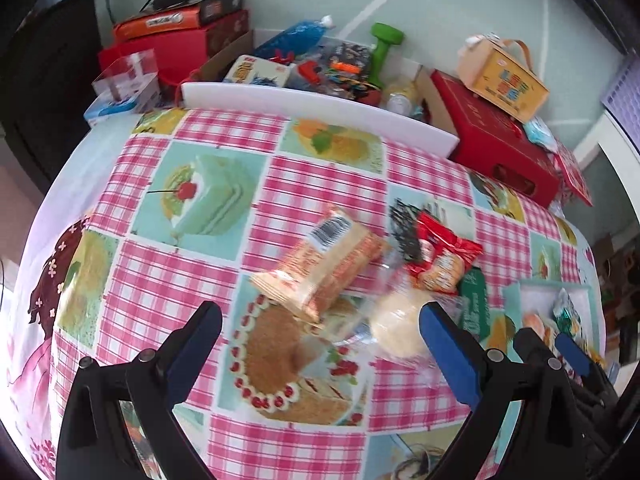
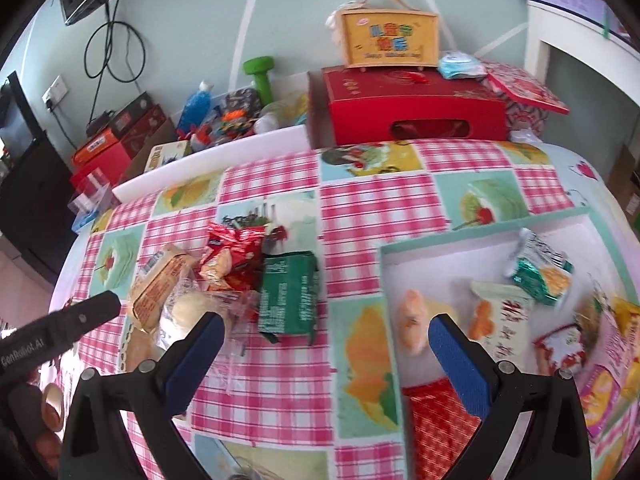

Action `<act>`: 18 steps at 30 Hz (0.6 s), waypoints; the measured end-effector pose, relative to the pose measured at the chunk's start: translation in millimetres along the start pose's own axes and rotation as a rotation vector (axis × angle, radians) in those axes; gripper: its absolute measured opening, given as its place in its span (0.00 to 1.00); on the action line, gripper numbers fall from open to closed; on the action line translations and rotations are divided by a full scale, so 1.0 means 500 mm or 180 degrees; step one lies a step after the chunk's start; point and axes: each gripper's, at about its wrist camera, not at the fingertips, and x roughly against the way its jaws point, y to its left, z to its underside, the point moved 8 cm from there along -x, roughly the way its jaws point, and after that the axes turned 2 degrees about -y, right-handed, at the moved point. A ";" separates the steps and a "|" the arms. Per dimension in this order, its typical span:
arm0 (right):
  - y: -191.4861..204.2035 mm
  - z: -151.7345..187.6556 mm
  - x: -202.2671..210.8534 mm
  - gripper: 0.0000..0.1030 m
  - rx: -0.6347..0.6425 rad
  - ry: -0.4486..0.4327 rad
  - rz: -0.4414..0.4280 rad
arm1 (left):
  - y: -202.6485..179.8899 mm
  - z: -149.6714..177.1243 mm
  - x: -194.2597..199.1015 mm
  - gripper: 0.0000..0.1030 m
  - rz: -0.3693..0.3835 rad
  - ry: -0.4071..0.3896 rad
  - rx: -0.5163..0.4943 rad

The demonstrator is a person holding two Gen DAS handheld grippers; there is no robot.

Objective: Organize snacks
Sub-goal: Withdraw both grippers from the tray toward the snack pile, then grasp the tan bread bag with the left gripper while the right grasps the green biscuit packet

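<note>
Snacks ahead of L fingers, prob untouched

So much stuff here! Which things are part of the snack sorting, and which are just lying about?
Part of the job: orange wafer pack, red snack packet, green packet, clear-wrapped bun, teal tray.

Lying about: green dumbbell, red gift box, yellow handled box.

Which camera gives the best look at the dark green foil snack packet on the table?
The right wrist view: the dark green foil snack packet lies fully exposed. In the left wrist view, only a strip shows behind the gripper finger.
</note>
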 end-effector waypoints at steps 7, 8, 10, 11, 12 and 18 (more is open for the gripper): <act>0.024 -0.010 -0.041 0.98 0.0066 0.0110 -0.0120 | 0.023 -0.033 -0.032 0.96 -0.0062 0.0031 -0.0032; 0.025 -0.013 -0.051 0.97 0.0075 0.0127 -0.0114 | 0.019 -0.038 -0.039 0.96 -0.0081 0.0036 -0.0105; 0.027 -0.015 -0.068 0.90 0.0098 0.0186 -0.0076 | 0.010 -0.044 -0.053 0.96 -0.0105 0.0068 -0.0215; 0.027 -0.013 -0.079 0.89 0.0116 0.0230 -0.0053 | 0.003 -0.046 -0.064 0.96 -0.0115 0.0099 -0.0282; 0.029 -0.012 -0.087 0.86 0.0130 0.0251 -0.0055 | -0.002 -0.048 -0.070 0.96 -0.0119 0.0114 -0.0328; 0.035 -0.003 -0.123 0.73 0.0207 0.0355 -0.0045 | -0.039 -0.051 -0.116 0.95 -0.0124 0.0211 -0.0596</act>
